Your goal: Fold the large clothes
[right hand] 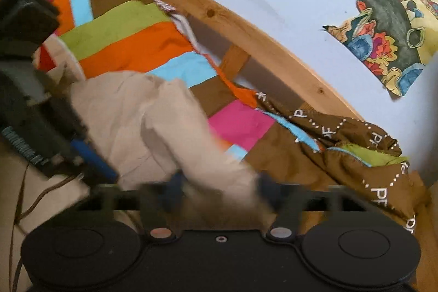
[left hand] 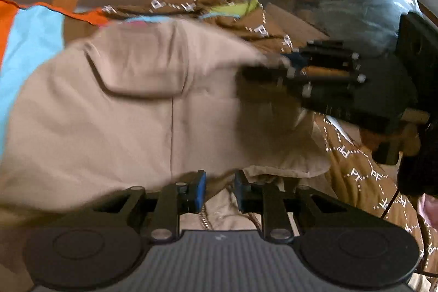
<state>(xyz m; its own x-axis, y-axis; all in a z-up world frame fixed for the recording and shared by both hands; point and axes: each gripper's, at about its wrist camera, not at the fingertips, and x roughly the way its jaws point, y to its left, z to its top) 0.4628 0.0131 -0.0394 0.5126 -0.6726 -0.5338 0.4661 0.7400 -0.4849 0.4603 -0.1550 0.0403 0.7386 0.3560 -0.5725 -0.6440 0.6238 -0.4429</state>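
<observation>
Bed: a wooden frame [right hand: 246,26] is running along the wall, with a striped cover [right hand: 123,40] lying over the mattress.
Quilt: a brown quilt [right hand: 356,155] is sitting bunched on the cover.
Trousers: beige trousers [left hand: 137,100] are lying across the cover, pocket flap up, one end lifted toward the right tool.
Left tool [left hand: 219,190]: its pads are standing slightly apart, with beige cloth and a zip lying between them; whether they are pinching it, I cannot tell.
Right tool [right hand: 219,190]: it is blurring, and the cloth is running between its fingers; grip unclear.
Advice: both corners are needing a firm pinch, and the lifted end is needing to travel level so the edges are meeting squarely.
</observation>
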